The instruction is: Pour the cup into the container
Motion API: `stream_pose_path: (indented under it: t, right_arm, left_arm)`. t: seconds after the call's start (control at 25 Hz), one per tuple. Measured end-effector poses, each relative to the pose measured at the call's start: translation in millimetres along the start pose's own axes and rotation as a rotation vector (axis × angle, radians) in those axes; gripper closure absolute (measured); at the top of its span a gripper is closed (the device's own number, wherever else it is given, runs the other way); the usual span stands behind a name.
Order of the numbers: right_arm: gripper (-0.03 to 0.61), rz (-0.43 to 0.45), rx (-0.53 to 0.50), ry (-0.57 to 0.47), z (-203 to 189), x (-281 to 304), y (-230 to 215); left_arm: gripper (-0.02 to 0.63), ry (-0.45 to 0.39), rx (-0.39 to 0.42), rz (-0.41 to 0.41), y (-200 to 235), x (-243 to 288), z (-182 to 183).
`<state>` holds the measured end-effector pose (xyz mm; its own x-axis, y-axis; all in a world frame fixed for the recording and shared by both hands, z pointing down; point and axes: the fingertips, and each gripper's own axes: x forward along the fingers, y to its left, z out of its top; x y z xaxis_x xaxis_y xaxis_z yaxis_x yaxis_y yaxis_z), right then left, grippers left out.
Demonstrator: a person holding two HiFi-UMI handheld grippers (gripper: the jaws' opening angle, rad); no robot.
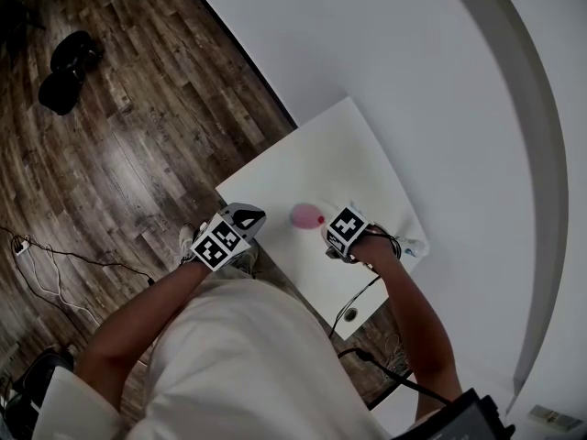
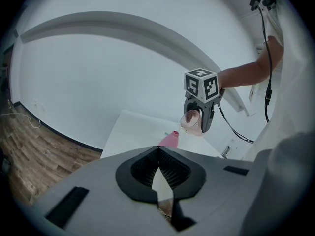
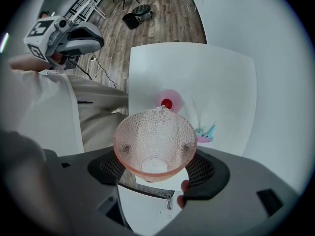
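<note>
A pink glass cup (image 3: 154,142) with a pebbled wall sits between the jaws of my right gripper (image 3: 155,157), which is shut on it. The cup lies tipped, its mouth facing the pink narrow-necked container (image 3: 168,103) on the white table (image 3: 221,82); the cup's rim hangs just above the container's red opening. I see nothing inside the cup. In the head view the container (image 1: 306,215) stands near the table's front, beside the right gripper (image 1: 332,231). My left gripper (image 2: 157,151) is shut on nothing and hovers off the table's left edge (image 1: 248,218).
Small teal and pink items (image 3: 204,132) lie on the table right of the container. Wooden floor (image 1: 138,154) lies left of the table, with a black stool (image 1: 69,70) and cables (image 1: 55,273). A white wall stands behind. A black cable (image 1: 362,296) hangs at the table's front corner.
</note>
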<state>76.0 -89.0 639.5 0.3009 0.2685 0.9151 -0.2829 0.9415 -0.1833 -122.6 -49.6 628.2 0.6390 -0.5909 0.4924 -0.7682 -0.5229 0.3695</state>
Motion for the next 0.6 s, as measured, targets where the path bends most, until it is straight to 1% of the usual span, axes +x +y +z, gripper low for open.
stream_pose_path:
  t: [0.4, 0.6]
  right_arm:
    - [0.213, -0.001, -0.003, 0.01, 1.8, -9.3, 1.9]
    - [0.213, -0.009, -0.006, 0.019, 0.3, -7.4, 7.5]
  left_arm:
    - [0.603, 0.0, 0.0, -0.001, 2.3, -4.6, 1.6]
    - [0.603, 0.0, -0.004, 0.001, 0.6, -7.5, -8.4]
